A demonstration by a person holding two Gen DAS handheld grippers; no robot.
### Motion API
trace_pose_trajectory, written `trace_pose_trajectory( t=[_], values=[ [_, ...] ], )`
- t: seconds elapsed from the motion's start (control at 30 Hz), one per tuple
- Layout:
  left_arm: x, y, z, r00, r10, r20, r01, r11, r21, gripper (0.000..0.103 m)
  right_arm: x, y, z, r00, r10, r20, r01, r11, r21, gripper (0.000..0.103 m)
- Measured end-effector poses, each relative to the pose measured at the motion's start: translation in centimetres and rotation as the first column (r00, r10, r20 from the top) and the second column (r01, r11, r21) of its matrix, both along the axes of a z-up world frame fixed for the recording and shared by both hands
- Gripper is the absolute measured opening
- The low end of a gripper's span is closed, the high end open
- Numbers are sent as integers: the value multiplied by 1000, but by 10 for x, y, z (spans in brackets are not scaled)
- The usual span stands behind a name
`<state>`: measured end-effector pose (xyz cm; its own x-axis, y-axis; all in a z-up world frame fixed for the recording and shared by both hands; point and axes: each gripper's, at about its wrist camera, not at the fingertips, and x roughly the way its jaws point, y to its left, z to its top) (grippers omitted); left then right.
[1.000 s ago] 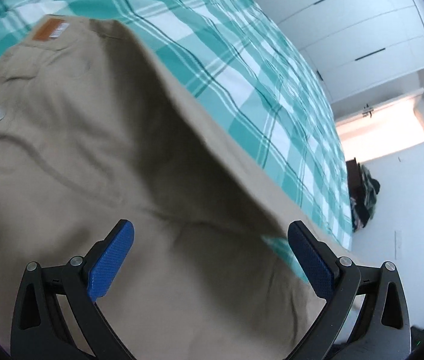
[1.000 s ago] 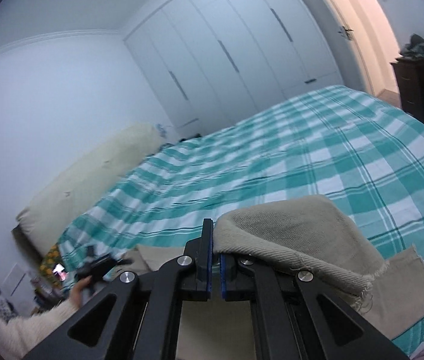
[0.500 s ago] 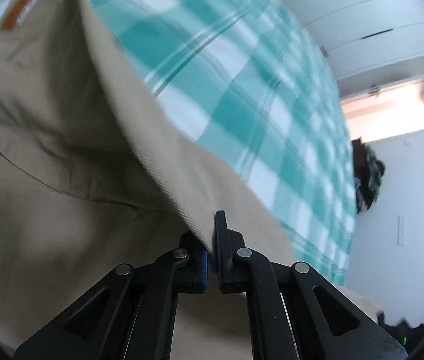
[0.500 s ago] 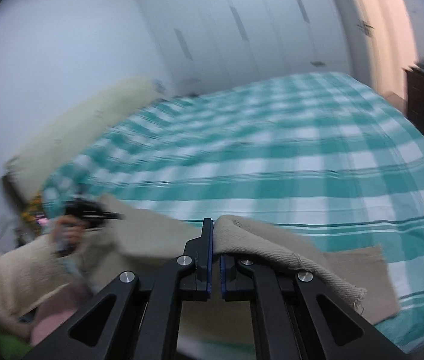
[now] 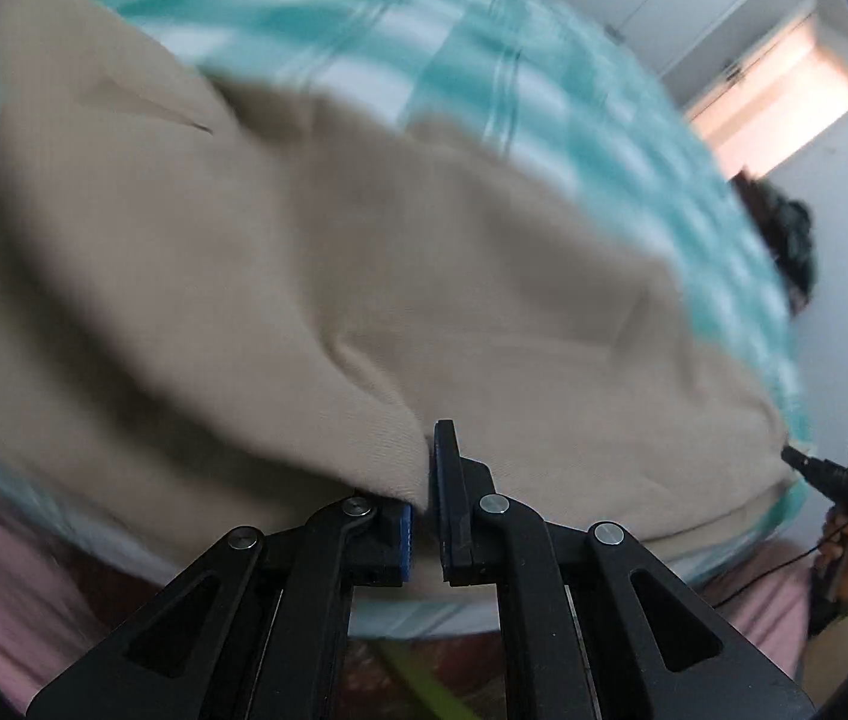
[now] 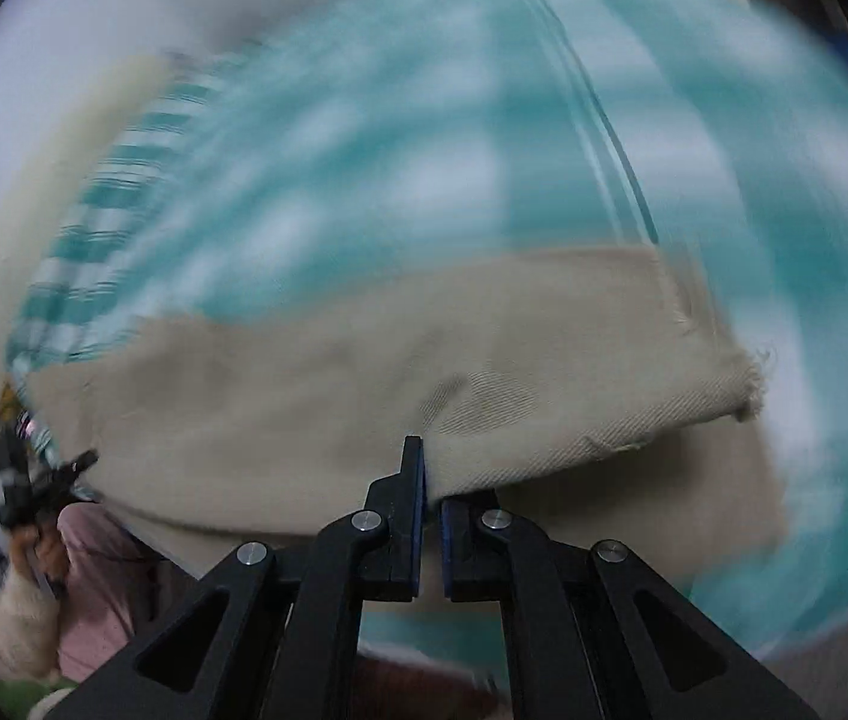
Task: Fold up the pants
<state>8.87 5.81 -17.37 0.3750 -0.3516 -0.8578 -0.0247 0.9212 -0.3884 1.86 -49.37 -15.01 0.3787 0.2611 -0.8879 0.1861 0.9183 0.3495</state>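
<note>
Downward-tilted, left tongs (image 5: 427, 483) and right tongs (image 6: 431, 483) each clamped on beige pants (image 5: 316, 276).

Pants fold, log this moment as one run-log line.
stage: folding | left hand-held gripper: shut on pants | right hand-held gripper: shut on pants | surface: checked bedspread

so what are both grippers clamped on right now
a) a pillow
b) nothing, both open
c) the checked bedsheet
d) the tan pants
d, the left gripper and the right gripper each pinch a fold of the pants, which lie over the bedsheet.
</note>
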Motion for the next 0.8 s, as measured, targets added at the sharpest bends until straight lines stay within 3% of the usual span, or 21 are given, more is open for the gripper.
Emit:
trace_pose_trajectory(
  t=[0.07, 0.13, 0.2, 0.23, 0.27, 0.33, 0.4, 0.47, 0.5, 0.6, 0.67, 0.73, 0.8],
  values=[
    [0, -4, -2, 1000, 3, 13, -3, 1000, 14, 5, -11, -8, -19, 999, -44, -19, 45, 998, 52, 5],
    [4, -4, 3, 1000, -3, 16, 3, 1000, 10, 5, -14, -15, -13, 997, -79, 14, 78, 994, 75, 16],
    [4, -2, -2, 1000, 1, 13, -1, 1000, -3, 5, -16, -23, -7, 991, -126, 49, 121, 988, 97, 65],
    [4, -1, -3, 1000, 9, 8, -9, 1000, -14, 5, -20, -29, -4, 984, -163, 69, 153, 980, 125, 69],
    [4, 0, -5, 1000, 13, 6, -13, 1000, -17, 5, -25, -33, -1, 978, -193, 79, 179, 972, 154, 69],
    [4, 1, -6, 1000, 16, 5, -16, 1000, -22, 5, -31, -49, -8, 958, -278, 70, 257, 941, 220, 55],
    [1, 6, -2, 1000, 22, 9, -21, 999, -34, 4, -36, -64, -14, 925, -377, 45, 355, 902, 246, 4],
    [0, 9, 7, 999, 34, 19, -33, 997, -72, 3, -35, -66, -11, 910, -410, 54, 387, 891, 237, 3],
    [-3, 10, 17, 999, 32, 36, -29, 995, -90, 3, -34, -64, -3, 915, -396, 77, 373, 904, 211, 3],
    [-11, -1, 35, 996, -36, 77, 40, 998, -49, 3, -34, -53, 26, 939, -321, 126, 317, 947, 49, 3],
    [-13, -14, 17, 996, -88, 32, 88, 996, 21, 3, -35, -55, 18, 948, -312, 71, 312, 950, -2, 3],
    [-12, -16, -2, 997, -71, -24, 72, 997, 38, 3, -34, -58, -5, 949, -316, -19, 315, 949, -34, 3],
    [-14, -15, -2, 998, -58, -19, 58, 998, 33, 3, -39, -62, -3, 940, -340, -13, 340, 940, -34, 3]
  ],
)
